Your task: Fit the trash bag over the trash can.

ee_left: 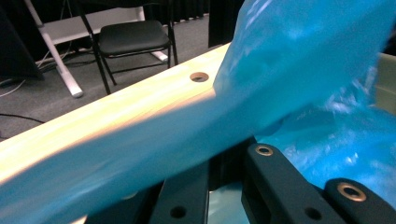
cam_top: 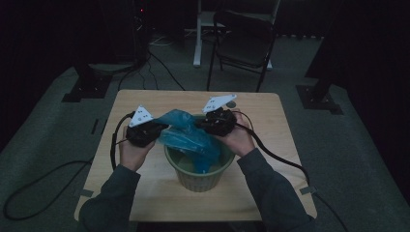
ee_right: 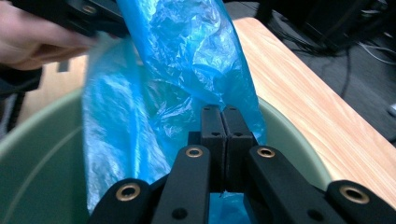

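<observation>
Peering past the bag (cam_top: 186,133), I lose my left claw (ee_left: 219,186) beneath it, clamped on plastic; my right claw (ee_right: 225,135) pinches it over the bin (cam_top: 200,179), mid-surface (cam_top: 145,193), chair (cam_top: 244,41) beyond.

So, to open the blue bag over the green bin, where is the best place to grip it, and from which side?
Grip the blue bag at its thin top edge, coming from above and from opposite sides. The film is loose and crumpled, and only the edge rises over the rim of the green bin. Both tools already pinch it there, shut: the left tool and the right tool.
</observation>
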Tool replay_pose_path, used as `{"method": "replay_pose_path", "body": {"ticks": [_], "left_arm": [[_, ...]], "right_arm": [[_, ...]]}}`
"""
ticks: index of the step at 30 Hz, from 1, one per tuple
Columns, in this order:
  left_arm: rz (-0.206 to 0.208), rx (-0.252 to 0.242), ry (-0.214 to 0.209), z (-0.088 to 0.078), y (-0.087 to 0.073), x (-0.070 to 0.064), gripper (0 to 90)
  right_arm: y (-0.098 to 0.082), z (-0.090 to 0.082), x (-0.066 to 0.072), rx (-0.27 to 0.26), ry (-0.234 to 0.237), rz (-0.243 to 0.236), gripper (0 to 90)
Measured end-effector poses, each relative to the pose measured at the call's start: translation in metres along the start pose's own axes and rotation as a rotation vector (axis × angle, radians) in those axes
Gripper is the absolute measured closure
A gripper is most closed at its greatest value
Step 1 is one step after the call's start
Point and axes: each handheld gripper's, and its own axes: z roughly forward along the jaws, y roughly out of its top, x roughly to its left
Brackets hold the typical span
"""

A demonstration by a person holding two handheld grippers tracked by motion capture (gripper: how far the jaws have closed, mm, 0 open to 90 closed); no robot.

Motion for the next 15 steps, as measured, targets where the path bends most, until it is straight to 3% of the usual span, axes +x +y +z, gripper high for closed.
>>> {"method": "replay_pose_path", "body": {"ticks": [1,4,5,7,15], "left_arm": [[-0.002,0.001,0.002,0.000,-0.001,0.001,90.0],[-0.002,0.004,0.004,-0.001,-0.001,0.002,90.0],[-0.009,0.009,0.013,-0.002,-0.003,0.005,90.0],[-0.015,0.010,0.016,-0.003,-0.004,0.007,90.0],[-0.038,0.016,0.025,-0.004,-0.007,0.013,90.0]], "right_arm": [[-0.001,-0.002,-0.002,0.009,-0.039,0.004,89.9],[-0.002,-0.003,-0.003,0.015,-0.053,0.011,90.0],[-0.006,-0.006,-0.010,0.022,-0.088,0.033,90.0],[-0.011,-0.007,-0.016,0.028,-0.111,0.054,90.0],[-0.028,-0.016,-0.034,0.023,-0.133,0.123,90.0]]}}
